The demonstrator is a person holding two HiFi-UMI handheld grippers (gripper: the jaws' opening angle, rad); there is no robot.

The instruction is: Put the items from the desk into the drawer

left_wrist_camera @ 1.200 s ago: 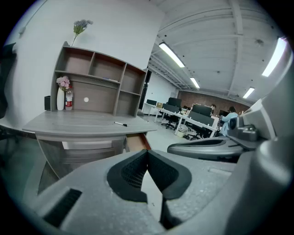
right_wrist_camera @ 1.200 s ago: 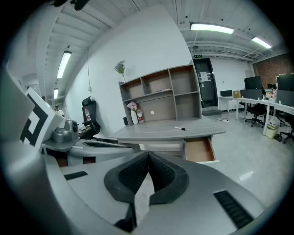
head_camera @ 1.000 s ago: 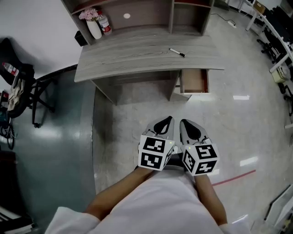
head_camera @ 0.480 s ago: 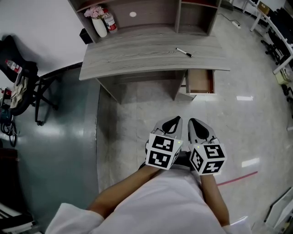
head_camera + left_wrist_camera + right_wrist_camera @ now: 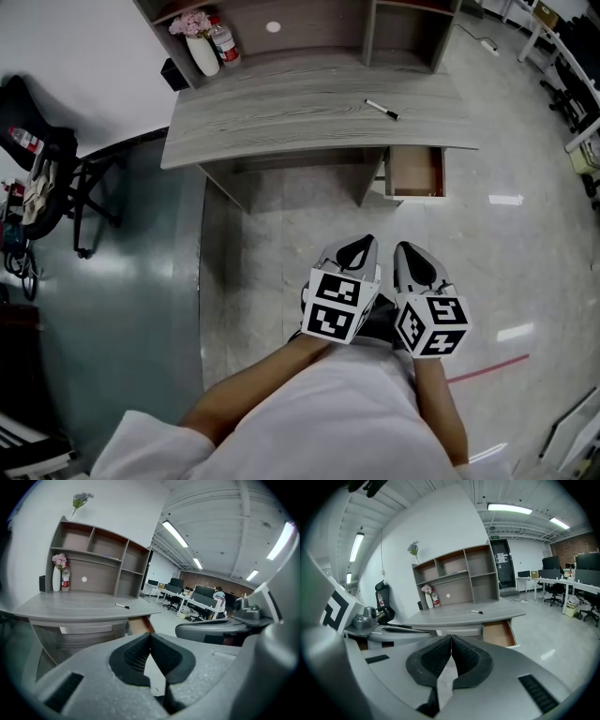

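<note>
Desk (image 5: 281, 117) shifted right in view; pen (image 5: 382, 110) on woodgrain top, drawer (image 5: 415, 172) open

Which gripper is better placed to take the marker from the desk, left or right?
Probably the right gripper: the marker and the open drawer lie toward its side. The left gripper is also shut and empty; both are far from the desk.

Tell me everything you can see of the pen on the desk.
The pen is slim, white in the middle and dark toward its ends, probably a capped marker. It lies flat and slanted on the grey wood-grain desk, toward the right side, a little back from the front edge above the open drawer. Only the desk top touches it. Any print on it is too small to read.
</note>
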